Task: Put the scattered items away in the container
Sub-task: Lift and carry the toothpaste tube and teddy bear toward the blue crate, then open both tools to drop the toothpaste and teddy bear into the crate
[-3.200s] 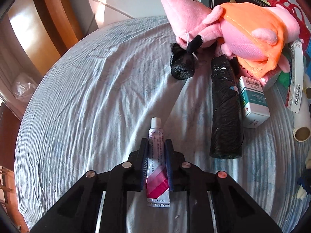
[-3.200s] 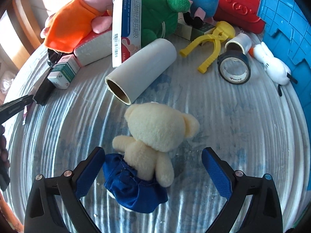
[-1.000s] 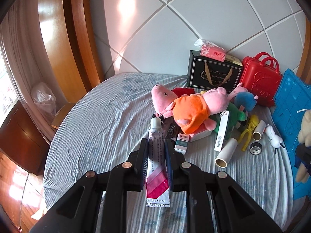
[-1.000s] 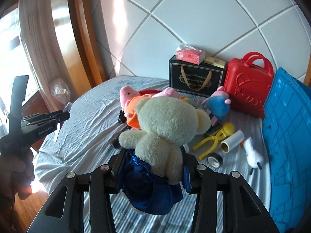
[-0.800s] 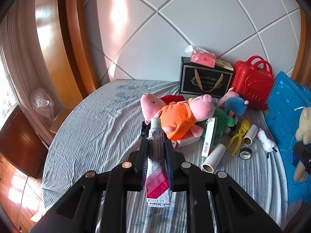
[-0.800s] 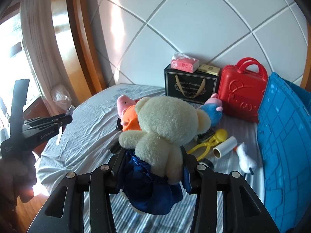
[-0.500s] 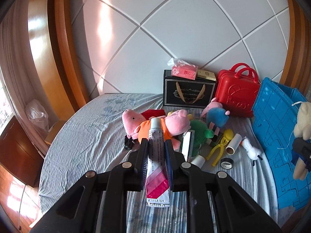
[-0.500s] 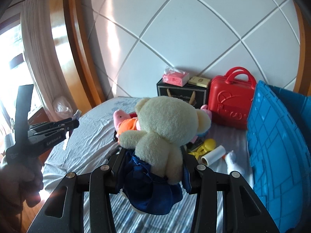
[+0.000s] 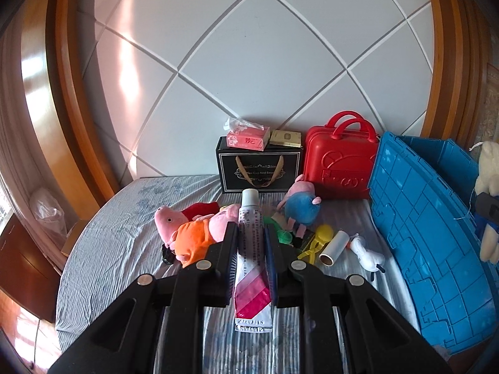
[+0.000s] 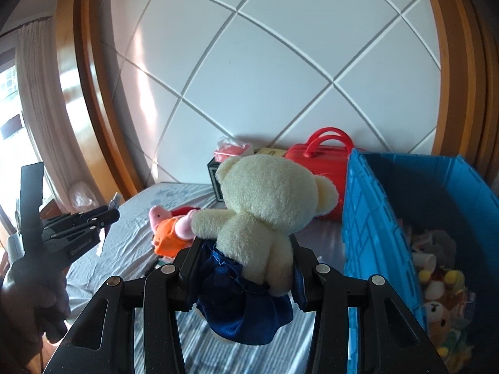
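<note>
Bed (image 9: 118, 243), grey ribbed sheet, white quilted headboard behind. Left gripper (image 9: 251, 251) clenched on a soft tube (image 9: 252, 249), long axis along the fingers, white cap pointing toward the headboard. Right gripper (image 10: 241, 268) grasping a fuzzy cream bear (image 10: 265, 205), upright, just left of the ribbed blue plastic crate (image 10: 368, 218). Plush pig (image 9: 190, 230) left of the crate.

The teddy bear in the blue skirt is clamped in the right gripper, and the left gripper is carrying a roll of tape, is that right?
Not quite. The left gripper carries no roll of tape: the left wrist view shows it shut on a tube with a white cap and pink stripes. The rest holds: the right wrist view shows the teddy bear in the blue skirt clamped in the right gripper.
</note>
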`<state>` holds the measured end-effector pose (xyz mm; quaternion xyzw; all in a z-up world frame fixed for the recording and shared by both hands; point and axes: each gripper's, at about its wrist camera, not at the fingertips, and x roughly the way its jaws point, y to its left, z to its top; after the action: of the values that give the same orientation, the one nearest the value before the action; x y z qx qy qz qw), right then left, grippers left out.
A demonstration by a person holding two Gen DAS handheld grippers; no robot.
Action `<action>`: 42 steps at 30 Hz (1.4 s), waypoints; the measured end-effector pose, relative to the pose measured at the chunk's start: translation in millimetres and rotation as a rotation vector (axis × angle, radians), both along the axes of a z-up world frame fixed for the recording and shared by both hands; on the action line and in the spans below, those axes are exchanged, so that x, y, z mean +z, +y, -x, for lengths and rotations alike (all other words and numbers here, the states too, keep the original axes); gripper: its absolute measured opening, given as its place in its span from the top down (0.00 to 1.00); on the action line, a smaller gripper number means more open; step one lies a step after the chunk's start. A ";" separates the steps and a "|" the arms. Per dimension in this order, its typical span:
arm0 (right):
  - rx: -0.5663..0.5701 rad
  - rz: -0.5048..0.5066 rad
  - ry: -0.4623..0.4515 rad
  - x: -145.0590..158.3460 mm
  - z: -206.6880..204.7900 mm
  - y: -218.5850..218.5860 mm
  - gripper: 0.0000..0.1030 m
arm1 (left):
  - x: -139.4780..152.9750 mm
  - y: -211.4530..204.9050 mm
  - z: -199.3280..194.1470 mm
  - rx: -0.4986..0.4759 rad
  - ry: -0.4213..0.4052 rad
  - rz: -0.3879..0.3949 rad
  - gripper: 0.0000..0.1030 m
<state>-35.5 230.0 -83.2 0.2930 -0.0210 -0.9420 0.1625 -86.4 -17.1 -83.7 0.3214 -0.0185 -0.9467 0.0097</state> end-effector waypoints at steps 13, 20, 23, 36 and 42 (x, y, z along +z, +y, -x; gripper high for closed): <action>-0.083 0.054 0.037 23.4 5.9 97.3 0.57 | 35.2 106.1 21.4 -0.113 0.037 0.009 0.84; -0.123 0.070 0.058 30.6 14.2 146.3 0.57 | 49.1 170.2 37.4 -0.201 0.049 0.013 0.84; -0.142 0.074 0.066 32.7 18.7 165.8 0.57 | 53.0 198.6 43.8 -0.238 0.056 0.019 0.84; -0.260 0.102 0.053 21.8 35.6 250.4 0.57 | 68.4 308.0 77.5 -0.394 0.076 0.038 0.84; -0.309 0.110 0.045 16.0 39.2 278.1 0.57 | 69.5 347.9 95.5 -0.442 0.064 0.028 0.84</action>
<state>-74.8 508.1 -67.3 0.2557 -0.1136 -0.9596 0.0317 -182.0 330.8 -14.2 0.2791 -0.1011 -0.9352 -0.1932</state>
